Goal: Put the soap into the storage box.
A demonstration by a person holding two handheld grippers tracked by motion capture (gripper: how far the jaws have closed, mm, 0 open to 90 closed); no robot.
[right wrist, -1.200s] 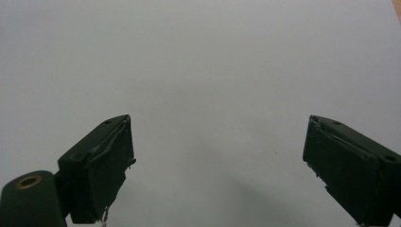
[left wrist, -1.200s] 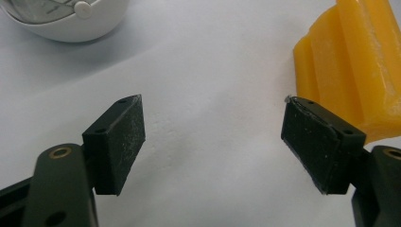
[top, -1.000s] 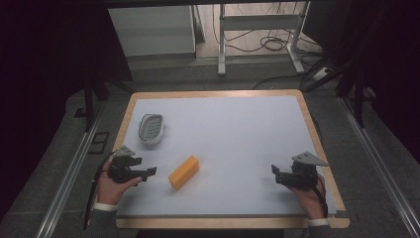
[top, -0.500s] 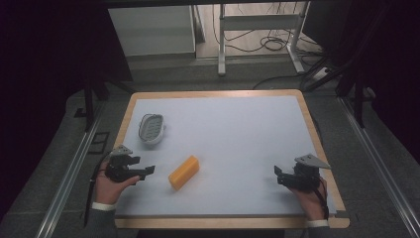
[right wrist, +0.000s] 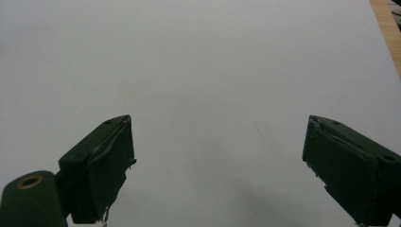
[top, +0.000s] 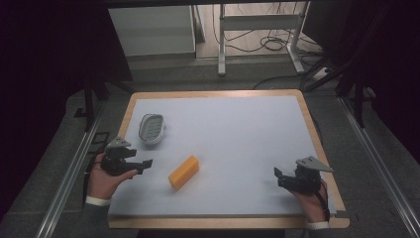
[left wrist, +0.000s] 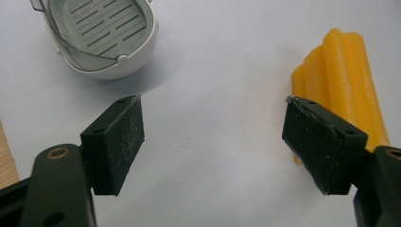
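A yellow ridged block [top: 183, 171] [left wrist: 338, 75] lies on the white tabletop [top: 233, 139], left of the middle. A white oval soap dish with a slotted grey insert [top: 151, 128] [left wrist: 101, 33] sits behind it, toward the left edge. My left gripper [top: 143, 164] [left wrist: 213, 142] is open just left of the yellow block, jaws wide with nothing between them; the block lies past its right jaw. My right gripper [top: 277, 177] [right wrist: 217, 161] is open near the front right corner, over bare tabletop.
The table has a wooden rim [top: 317, 144] [right wrist: 385, 28]. Beyond its far edge stand a white cabinet [top: 151, 29] and a metal frame with loose cables [top: 267, 39] on the floor. Rails [top: 69, 173] run along both sides.
The left gripper has shifted slightly back toward the person. The right gripper has edged a little to the right and toward the front. The block and dish have not moved.
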